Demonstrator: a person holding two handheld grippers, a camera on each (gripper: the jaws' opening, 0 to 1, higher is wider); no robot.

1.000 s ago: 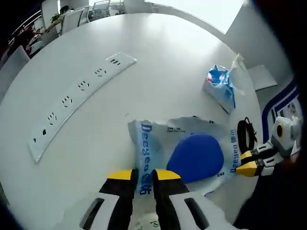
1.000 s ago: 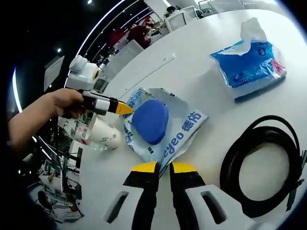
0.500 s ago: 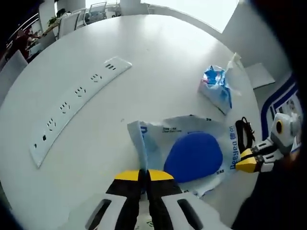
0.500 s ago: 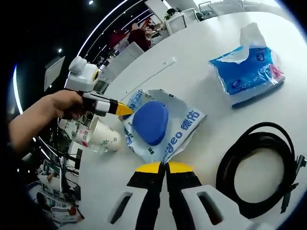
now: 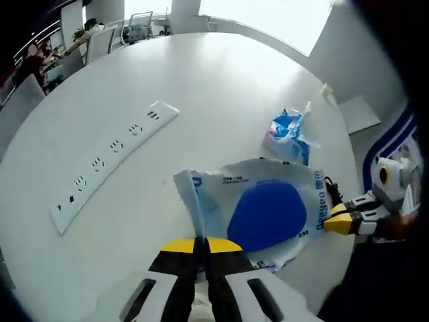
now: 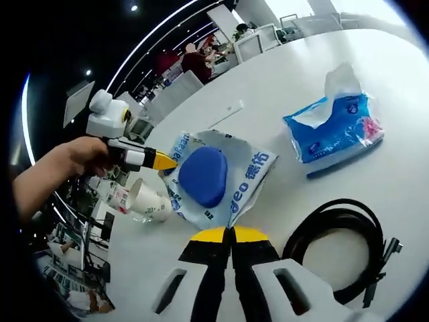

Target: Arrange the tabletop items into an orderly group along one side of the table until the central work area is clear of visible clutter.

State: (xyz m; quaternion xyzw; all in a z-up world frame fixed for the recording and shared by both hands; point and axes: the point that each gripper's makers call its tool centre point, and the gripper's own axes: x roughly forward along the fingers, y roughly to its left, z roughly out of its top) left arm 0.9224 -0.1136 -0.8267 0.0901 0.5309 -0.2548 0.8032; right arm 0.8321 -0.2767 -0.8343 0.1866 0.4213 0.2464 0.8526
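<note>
**Both grippers pinching wipes pack edges**

White round surface (image 5: 221, 87) in an open office, chairs at the far rim. Left gripper (image 5: 200, 244) had its fingers pressed together on the near edge of the wipes pack (image 5: 268, 215); right gripper (image 6: 229, 234) likewise clamped the opposite edge, pack at 12 o'clock of both finger pairs. In the left gripper view the right gripper sat at 3 o'clock. Tissue pack (image 6: 335, 131) lay at 2 o'clock in the right gripper view, cable coil (image 6: 338, 245) at 4, paper cup (image 6: 144, 200) at 9. Power strip (image 5: 114, 164) lay at 10 o'clock in the left gripper view.

Judgement: lift evenly with both grips, keep the pack taut, then set it down beside the tissue pack.
</note>
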